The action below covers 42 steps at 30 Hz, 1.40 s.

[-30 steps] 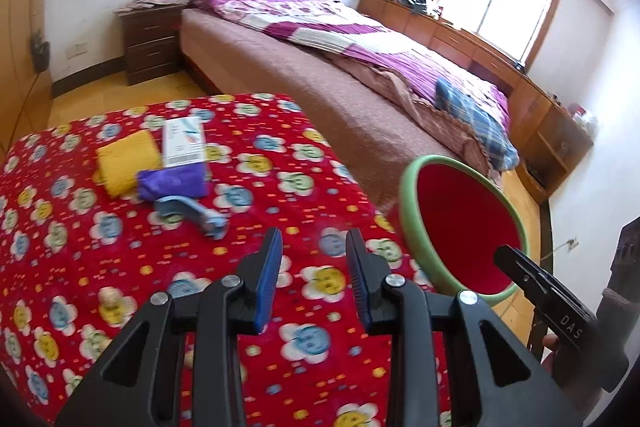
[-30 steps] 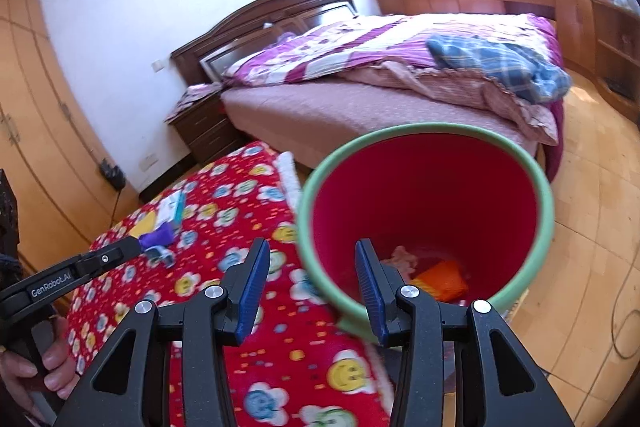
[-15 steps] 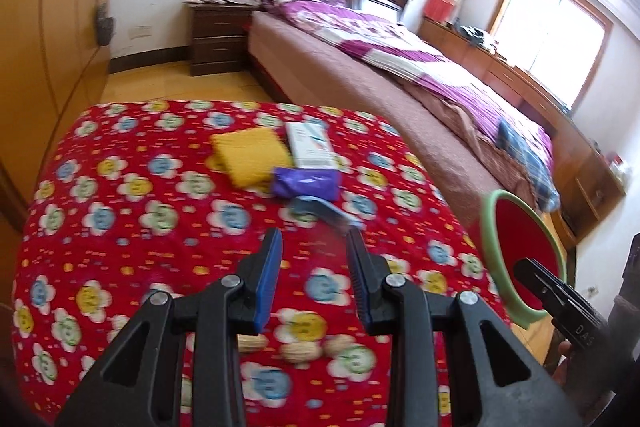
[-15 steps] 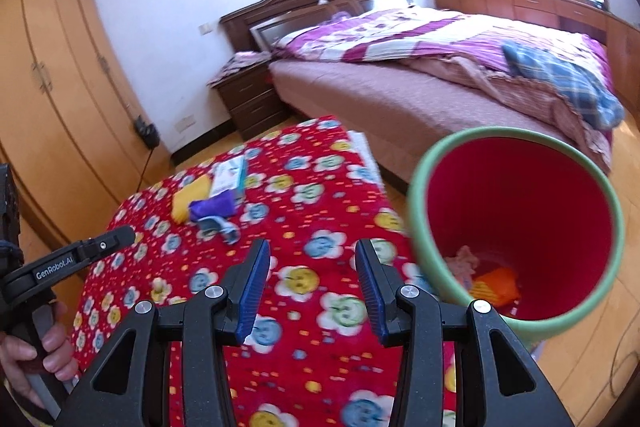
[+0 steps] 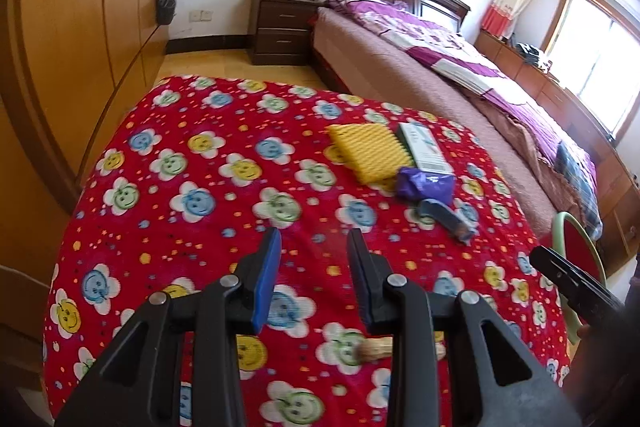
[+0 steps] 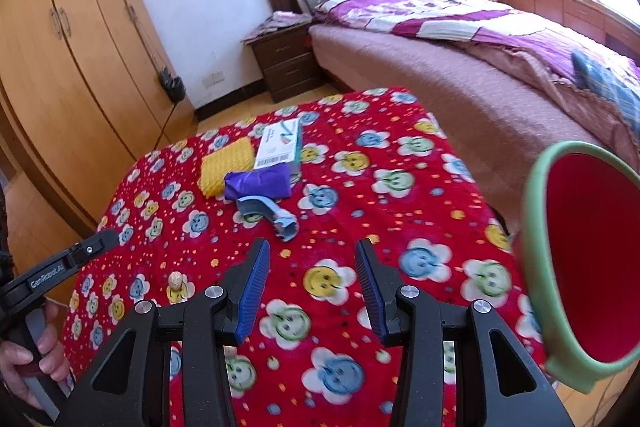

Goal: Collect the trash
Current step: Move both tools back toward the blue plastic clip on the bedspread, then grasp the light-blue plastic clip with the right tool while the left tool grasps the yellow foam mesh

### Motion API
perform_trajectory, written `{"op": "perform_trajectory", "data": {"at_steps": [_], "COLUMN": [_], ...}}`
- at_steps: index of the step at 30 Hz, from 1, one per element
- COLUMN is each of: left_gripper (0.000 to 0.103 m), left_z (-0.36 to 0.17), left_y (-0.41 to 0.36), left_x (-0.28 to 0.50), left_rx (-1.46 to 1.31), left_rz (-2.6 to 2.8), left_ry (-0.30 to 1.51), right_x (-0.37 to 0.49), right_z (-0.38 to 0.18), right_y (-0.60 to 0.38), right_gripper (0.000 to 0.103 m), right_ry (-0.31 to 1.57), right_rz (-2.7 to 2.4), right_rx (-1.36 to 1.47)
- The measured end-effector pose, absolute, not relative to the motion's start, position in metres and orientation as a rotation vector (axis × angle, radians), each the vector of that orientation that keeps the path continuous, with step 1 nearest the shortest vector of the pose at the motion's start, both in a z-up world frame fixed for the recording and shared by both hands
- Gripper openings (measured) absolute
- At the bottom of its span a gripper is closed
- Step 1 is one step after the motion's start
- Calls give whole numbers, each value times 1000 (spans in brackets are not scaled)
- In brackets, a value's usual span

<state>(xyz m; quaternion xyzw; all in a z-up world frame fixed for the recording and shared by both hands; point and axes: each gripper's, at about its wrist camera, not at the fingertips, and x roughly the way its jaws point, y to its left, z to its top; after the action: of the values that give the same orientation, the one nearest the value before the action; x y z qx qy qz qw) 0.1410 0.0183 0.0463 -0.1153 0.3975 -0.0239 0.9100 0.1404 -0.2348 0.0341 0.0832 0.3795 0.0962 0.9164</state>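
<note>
Faintly, left gripper [image 6: 60, 263] reads "GenRobot.AI" (white lettering).

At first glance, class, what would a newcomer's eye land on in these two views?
The red flowered cloth fills both views. On its far half lies a cluster: yellow pad, white box, purple wrapper and blue-grey plastic piece. The red bin with its green rim stands at the right edge, and both grippers hover open.

Left gripper [image 5: 314, 277] and right gripper [image 6: 310, 287] both gape, holding nothing
</note>
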Motion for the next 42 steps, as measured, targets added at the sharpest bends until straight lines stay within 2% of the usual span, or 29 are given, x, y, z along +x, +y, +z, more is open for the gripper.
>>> {"op": "perform_trajectory", "data": {"at_steps": [22, 26, 28, 29, 42], "left_gripper": [35, 39, 41, 41, 44], "left_z": [30, 34, 37, 38, 30], "left_y": [47, 43, 40, 38, -9], "left_x": [179, 193, 201, 204, 271], "left_rx": [-213, -207, -204, -201, -215], "left_rz": [1, -22, -32, -37, -166], "left_ry": [867, 862, 857, 855, 889], "right_x": [216, 220, 220, 219, 193], "right_z": [-10, -14, -15, -16, 6], "right_y": [-196, -184, -179, -178, -231], "right_gripper": [46, 45, 31, 19, 19], "right_ry": [862, 868, 871, 876, 766], "right_rz": [280, 309, 319, 328, 236], "right_rx": [101, 81, 53, 55, 236]}}
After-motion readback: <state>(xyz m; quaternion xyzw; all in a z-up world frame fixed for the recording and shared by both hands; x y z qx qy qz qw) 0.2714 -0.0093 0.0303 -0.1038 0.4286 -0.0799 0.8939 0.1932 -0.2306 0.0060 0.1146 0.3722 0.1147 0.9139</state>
